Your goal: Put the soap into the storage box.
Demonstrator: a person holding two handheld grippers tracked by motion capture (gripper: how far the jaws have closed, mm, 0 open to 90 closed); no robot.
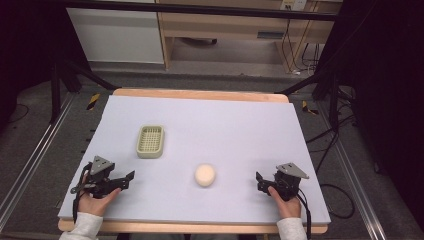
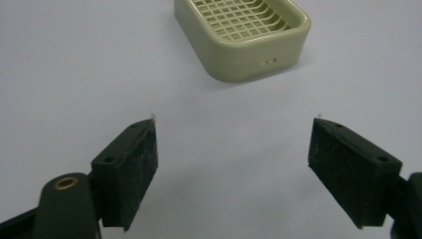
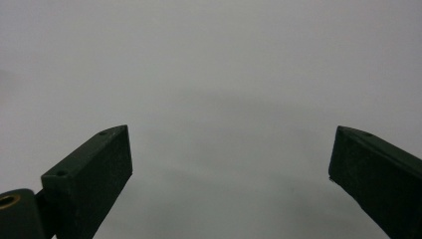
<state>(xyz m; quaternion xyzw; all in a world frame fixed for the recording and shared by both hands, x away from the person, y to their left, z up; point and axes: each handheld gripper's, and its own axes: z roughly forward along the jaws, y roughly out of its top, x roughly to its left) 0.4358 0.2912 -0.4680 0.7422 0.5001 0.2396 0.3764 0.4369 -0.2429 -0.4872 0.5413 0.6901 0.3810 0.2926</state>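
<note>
Lavender mat [image 1: 225,125] bare near edge | left tongs [image 1: 131,176] spread | right tongs [image 1: 259,178] spread | dish [image 1: 150,141], soap [image 1: 205,175] apart

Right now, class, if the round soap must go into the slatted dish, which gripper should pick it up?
Probably the right gripper: its open jaws point at the soap with bare mat between. The left gripper, also open, faces the dish and could steady it.
</note>
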